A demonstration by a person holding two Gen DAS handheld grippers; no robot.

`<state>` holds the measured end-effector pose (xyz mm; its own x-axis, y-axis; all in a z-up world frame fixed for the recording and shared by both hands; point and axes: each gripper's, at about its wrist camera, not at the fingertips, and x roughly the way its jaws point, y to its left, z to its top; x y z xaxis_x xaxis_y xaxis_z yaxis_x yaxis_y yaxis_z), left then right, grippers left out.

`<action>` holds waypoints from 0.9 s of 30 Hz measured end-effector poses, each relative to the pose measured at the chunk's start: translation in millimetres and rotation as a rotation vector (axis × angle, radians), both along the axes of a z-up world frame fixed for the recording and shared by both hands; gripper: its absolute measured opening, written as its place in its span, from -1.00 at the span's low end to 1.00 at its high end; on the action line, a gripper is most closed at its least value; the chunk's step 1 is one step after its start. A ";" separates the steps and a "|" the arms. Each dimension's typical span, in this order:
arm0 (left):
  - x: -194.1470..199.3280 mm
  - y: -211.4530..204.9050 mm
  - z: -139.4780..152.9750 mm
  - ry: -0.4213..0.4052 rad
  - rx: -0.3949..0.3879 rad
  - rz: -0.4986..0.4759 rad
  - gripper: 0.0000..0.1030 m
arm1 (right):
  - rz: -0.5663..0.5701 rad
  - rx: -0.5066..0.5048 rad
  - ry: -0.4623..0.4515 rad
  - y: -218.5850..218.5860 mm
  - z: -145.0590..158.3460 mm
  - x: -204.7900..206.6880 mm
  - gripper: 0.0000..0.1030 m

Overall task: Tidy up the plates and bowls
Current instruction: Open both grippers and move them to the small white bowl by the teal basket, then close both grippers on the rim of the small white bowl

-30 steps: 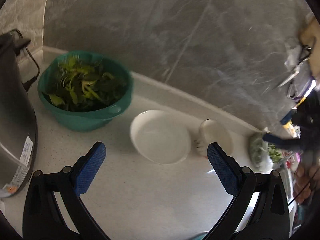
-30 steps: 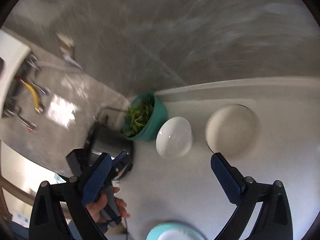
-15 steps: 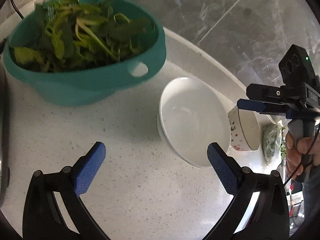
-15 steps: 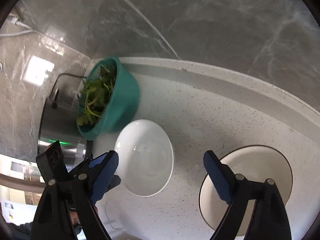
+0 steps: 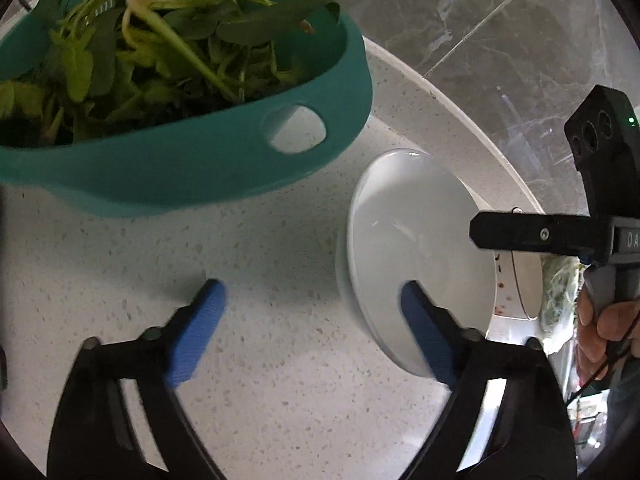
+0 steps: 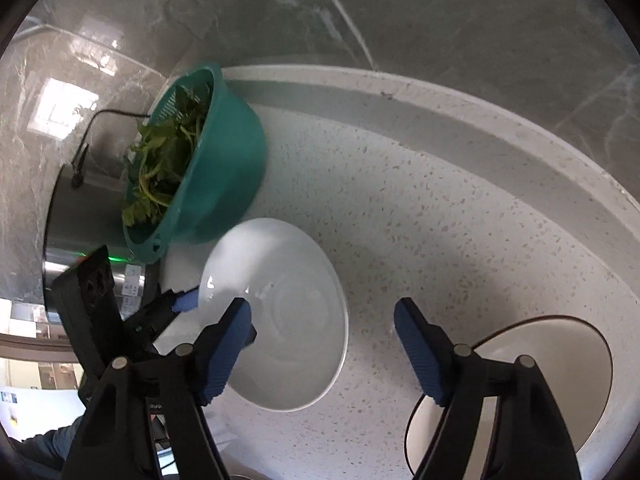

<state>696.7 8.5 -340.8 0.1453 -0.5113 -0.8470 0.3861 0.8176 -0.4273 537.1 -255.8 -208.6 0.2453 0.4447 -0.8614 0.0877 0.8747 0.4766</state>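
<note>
Both grippers have been brought down closer to the white bowl (image 5: pixel 416 256). The left gripper (image 5: pixel 312 328) and right gripper (image 6: pixel 322 344) are spread but closing, each straddling an opposite rim without pinching. Beyond, a teal colander (image 5: pixel 192 168) stands on the counter (image 5: pixel 256 248).

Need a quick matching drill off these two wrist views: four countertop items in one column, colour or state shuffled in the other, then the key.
Items:
1. colander
2. white bowl
3. cream bowl
4. cooker

Descriptions:
A. shiny metal body with a black cord plugged in
B. teal, full of leafy greens
C. empty, dark line round its rim
D. empty, plain and glossy, straddled at its rim by both grippers

Pairs: 1-B, 2-D, 3-C, 4-A
</note>
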 end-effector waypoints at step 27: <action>12.2 -24.5 -10.6 0.106 -0.166 -0.041 -0.81 | 0.039 -0.064 0.116 5.5 -15.7 -3.4 -0.82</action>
<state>708.9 -16.0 -351.4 0.0364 -0.6486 -0.7603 0.3633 0.7173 -0.5945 533.7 -250.3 -224.3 0.1257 0.3955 -0.9098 0.1046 0.9067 0.4086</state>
